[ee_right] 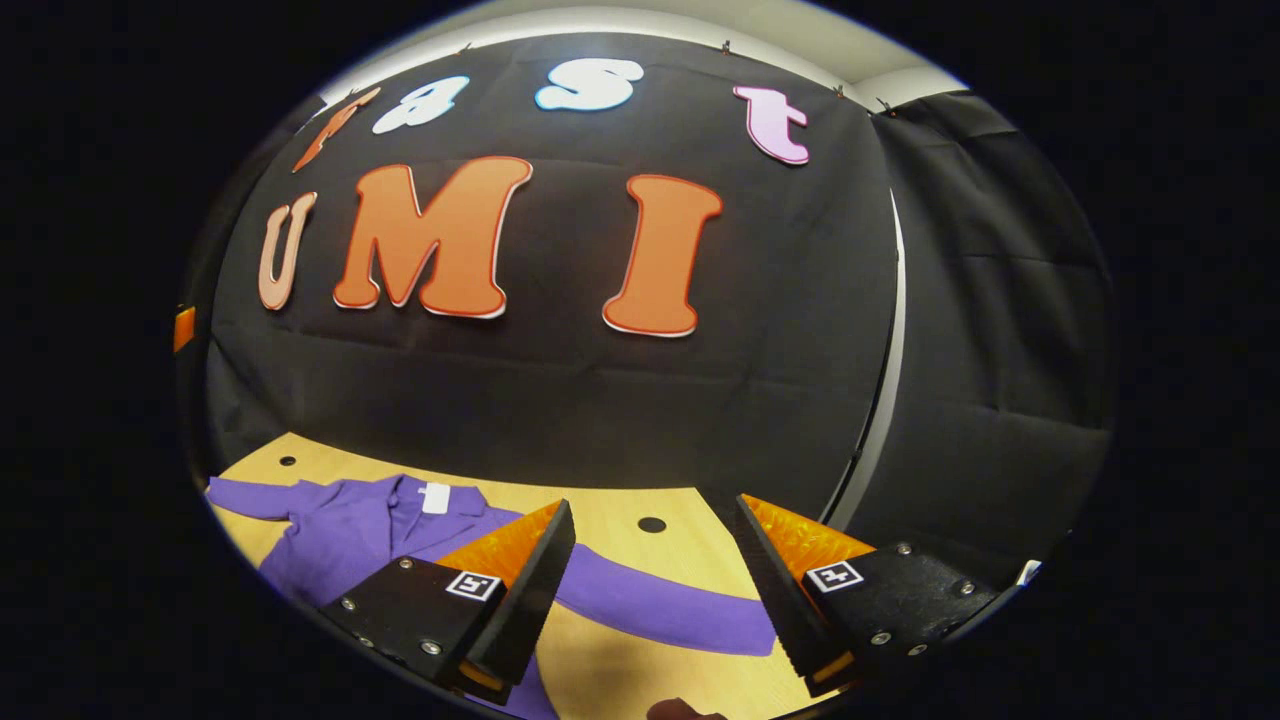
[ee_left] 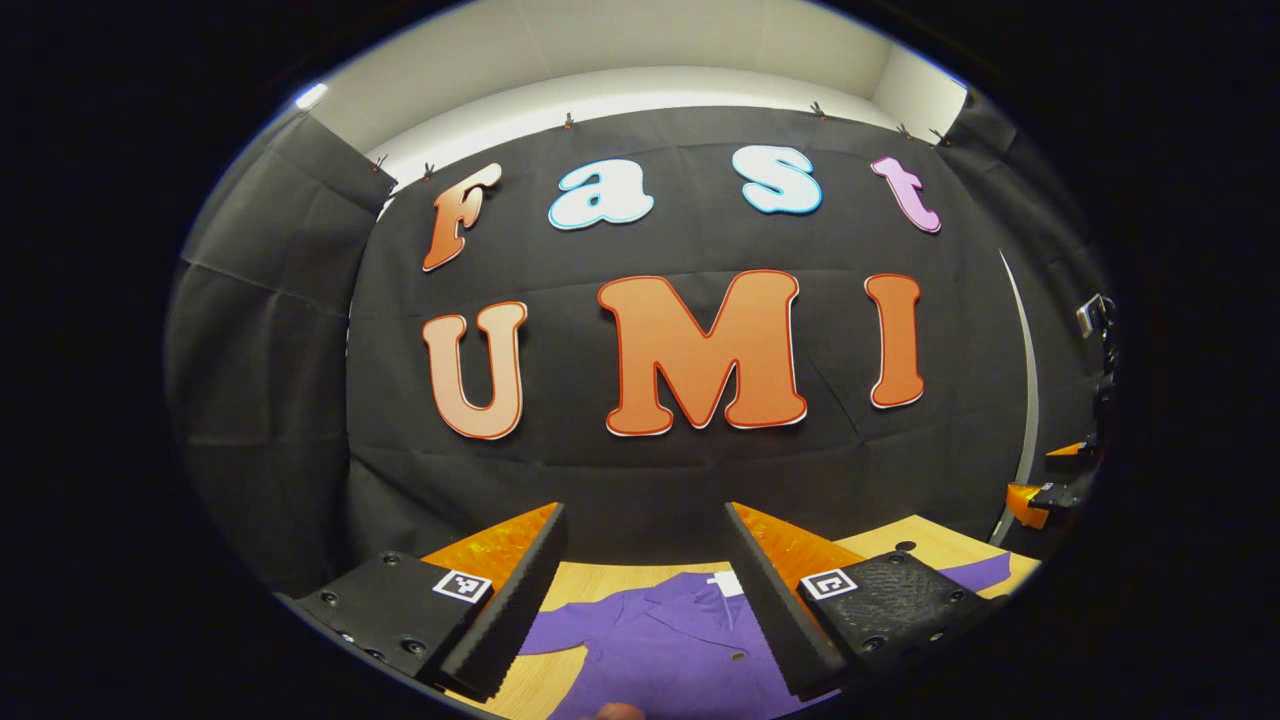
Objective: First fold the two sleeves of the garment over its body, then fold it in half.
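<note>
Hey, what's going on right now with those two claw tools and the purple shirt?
Left gripper open, above the purple shirt. Right gripper open over its outstretched sleeve. Shirt flat on wooden table, unfolded. Nothing in the way.

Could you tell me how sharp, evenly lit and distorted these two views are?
Left gripper view: sharp, evenly lit, the wooden table edge bowed by fisheye, left gripper open above the purple garment. Right gripper view: equally sharp, strong bending at the rim, soft shadows beside the sleeve, right gripper open.
</note>
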The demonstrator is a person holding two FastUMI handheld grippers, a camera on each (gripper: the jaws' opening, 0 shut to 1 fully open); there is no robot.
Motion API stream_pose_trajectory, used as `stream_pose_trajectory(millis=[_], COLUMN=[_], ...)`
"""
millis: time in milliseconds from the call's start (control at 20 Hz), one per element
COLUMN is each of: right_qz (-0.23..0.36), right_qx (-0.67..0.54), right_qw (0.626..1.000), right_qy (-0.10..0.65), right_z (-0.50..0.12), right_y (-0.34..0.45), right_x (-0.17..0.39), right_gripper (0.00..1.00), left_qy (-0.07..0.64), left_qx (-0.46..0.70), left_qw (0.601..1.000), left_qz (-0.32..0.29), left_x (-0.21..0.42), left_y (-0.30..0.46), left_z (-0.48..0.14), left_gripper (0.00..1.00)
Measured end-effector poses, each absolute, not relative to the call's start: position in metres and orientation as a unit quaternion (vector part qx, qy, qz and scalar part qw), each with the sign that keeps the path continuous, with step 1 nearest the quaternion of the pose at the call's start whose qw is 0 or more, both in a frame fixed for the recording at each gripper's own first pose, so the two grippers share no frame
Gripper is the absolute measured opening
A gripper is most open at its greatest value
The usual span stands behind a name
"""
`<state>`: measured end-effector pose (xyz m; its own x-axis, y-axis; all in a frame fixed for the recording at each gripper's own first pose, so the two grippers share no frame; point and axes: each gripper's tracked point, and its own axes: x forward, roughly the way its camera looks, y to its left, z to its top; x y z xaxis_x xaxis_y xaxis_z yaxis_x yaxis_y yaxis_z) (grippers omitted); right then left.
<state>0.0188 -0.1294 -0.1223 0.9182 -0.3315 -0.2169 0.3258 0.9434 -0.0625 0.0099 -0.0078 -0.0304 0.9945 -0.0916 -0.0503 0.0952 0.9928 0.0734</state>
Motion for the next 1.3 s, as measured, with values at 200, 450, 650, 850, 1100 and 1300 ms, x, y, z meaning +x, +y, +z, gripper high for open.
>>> stream_pose_trajectory(millis=[200, 450, 650, 850, 1100, 1300], right_qz=[-0.189, -0.219, -0.221, -0.200, -0.186, -0.169], right_qx=[0.019, 0.035, 0.080, 0.114, 0.155, 0.190], right_qw=[0.967, 0.936, 0.905, 0.868, 0.816, 0.770], right_qy=[0.172, 0.272, 0.355, 0.441, 0.526, 0.585], right_z=[-0.169, -0.234, -0.277, -0.319, -0.348, -0.372], right_y=[-0.173, -0.223, -0.244, -0.250, -0.267, -0.269], right_x=[0.021, 0.022, 0.013, 0.012, 0.010, 0.006], right_gripper=[0.95, 0.96, 0.96, 0.96, 0.97, 0.96], left_qy=[0.032, 0.049, 0.065, 0.085, 0.103, 0.116], left_qx=[0.047, 0.053, 0.062, 0.066, 0.077, 0.082], left_qw=[0.997, 0.996, 0.995, 0.993, 0.991, 0.989], left_qz=[-0.047, -0.042, -0.037, -0.036, -0.042, -0.044], left_x=[0.004, -0.001, -0.002, -0.002, -0.001, 0.000], left_y=[-0.019, -0.027, -0.030, -0.035, -0.045, -0.046], left_z=[-0.037, -0.047, -0.056, -0.066, -0.078, -0.087], left_gripper=[0.96, 0.96, 0.96, 0.97, 0.96, 0.96])
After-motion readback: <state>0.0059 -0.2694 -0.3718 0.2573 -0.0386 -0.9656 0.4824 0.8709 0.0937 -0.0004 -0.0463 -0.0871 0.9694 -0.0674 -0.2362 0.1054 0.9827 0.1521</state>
